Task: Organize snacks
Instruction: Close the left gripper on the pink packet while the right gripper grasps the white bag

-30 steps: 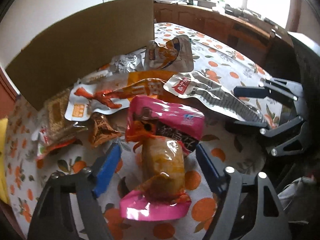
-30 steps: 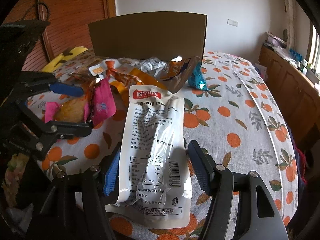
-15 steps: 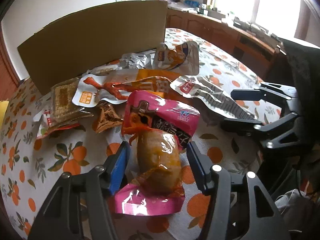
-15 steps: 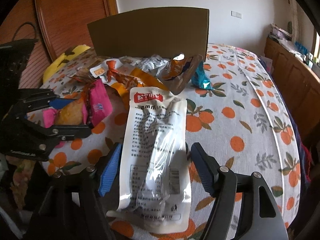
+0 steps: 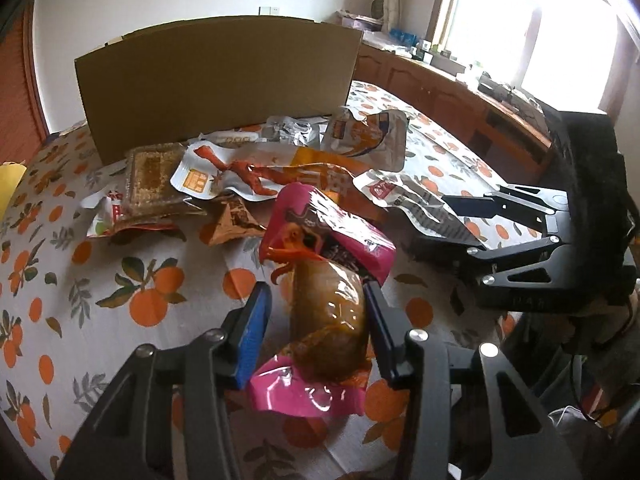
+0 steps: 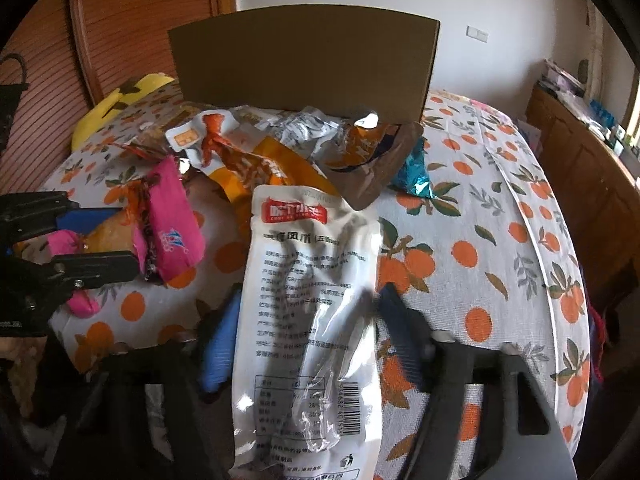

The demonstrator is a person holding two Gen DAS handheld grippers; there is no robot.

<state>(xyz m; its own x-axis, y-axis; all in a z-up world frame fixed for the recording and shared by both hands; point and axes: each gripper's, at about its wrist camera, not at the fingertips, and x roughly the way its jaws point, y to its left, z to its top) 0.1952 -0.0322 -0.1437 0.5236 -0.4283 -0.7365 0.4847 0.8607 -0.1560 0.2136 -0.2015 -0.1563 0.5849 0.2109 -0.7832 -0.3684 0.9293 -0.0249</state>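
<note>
1. Between the fingers of the left claw, a pink snack packet is lying on the surface, with its long axis running along the line of the fingers and away from the camera.
2. Its crimped near end is sitting low between the fingers, while its wider far end is pointing toward the heap of snacks and the cardboard box behind it.
3. The left claw is closing: the right finger is touching the packet's side, while the blue left pad is standing just clear of it, so the claw is not yet gripping.
4. At the right claw, a white pouch is lying lengthwise between the fingers, its red label at the far end pointing toward the box and its barcode end nearest the camera.
5. The right claw is closing too, with the blue left pad just beside the pouch's edge; whether the blurred fingers are pressing on it I cannot tell.
6. Both packets are lying side by side at the near edge of the heap, with the pink packet to the left of the white pouch.
</note>
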